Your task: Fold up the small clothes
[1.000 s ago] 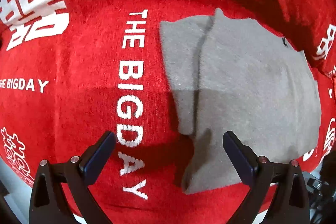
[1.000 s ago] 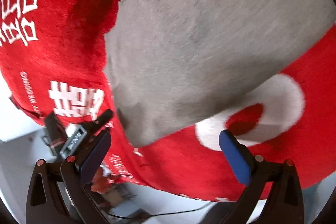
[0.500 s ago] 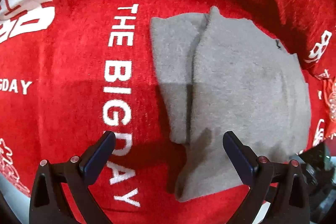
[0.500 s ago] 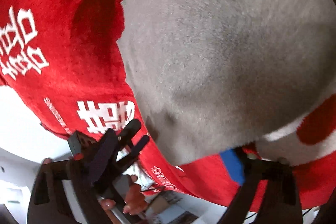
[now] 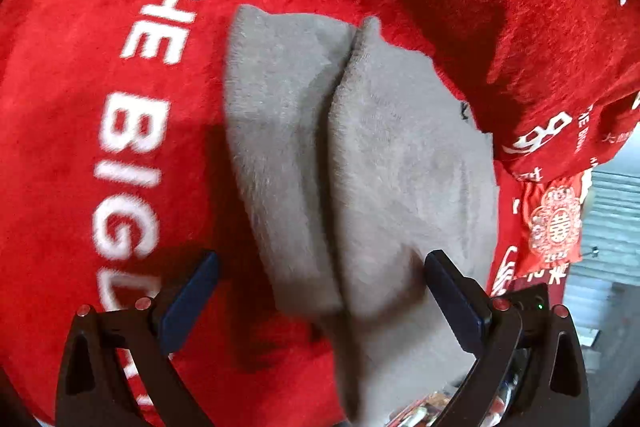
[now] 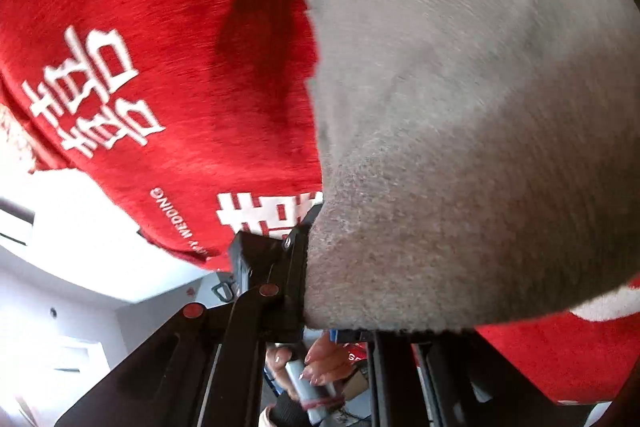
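— Where's the grey garment (image 5: 360,163)?

— Lying on the red cloth (image 5: 72,115) (the one printed "THE BIG DAY"), partly folded, one layer overlapping the other.

— And the right gripper (image 6: 316,291)?

— Its jaws have just been closing, and now they pinch the garment's near edge.

— The left gripper (image 5: 320,303)?

— Jaws spread wide, hovering over the garment's near end, gripping nothing. A hand (image 6: 308,371) shows below.

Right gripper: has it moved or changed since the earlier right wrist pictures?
Yes. The right gripper has advanced to the grey cloth lying on the red printed blanket; its jaws have just been closing and now pinch the cloth's near edge.
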`<move>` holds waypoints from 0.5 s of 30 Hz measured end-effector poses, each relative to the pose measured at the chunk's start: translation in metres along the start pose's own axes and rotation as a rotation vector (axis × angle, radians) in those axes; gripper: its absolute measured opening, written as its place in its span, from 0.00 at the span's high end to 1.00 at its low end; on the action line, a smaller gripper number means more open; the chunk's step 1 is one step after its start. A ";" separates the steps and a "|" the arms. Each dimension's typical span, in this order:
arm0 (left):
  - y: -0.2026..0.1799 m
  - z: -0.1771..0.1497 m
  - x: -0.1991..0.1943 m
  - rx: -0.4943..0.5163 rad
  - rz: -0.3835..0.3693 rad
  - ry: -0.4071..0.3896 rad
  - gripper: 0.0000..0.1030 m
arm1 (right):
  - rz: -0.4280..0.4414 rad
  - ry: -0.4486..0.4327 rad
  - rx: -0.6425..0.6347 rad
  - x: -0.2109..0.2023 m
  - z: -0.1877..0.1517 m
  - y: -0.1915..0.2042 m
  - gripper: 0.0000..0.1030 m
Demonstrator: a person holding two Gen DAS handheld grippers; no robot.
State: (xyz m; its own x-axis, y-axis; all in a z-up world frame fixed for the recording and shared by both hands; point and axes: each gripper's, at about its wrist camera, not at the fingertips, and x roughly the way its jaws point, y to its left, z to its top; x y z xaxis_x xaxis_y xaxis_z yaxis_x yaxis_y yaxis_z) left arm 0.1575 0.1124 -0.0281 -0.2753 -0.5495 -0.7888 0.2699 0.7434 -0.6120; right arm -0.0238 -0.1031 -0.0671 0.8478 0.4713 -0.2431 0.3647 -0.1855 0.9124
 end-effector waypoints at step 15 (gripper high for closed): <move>-0.063 0.012 0.040 0.182 0.117 0.010 0.28 | -0.414 0.270 -0.138 0.012 -0.021 -0.020 0.88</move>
State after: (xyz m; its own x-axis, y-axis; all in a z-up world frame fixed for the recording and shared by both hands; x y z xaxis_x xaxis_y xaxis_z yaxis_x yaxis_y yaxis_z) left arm 0.1404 0.0384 -0.0218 -0.2417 -0.4590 -0.8550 0.4621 0.7203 -0.5173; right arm -0.0287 -0.0759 -0.0814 0.5068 0.6903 -0.5164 0.5791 0.1712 0.7971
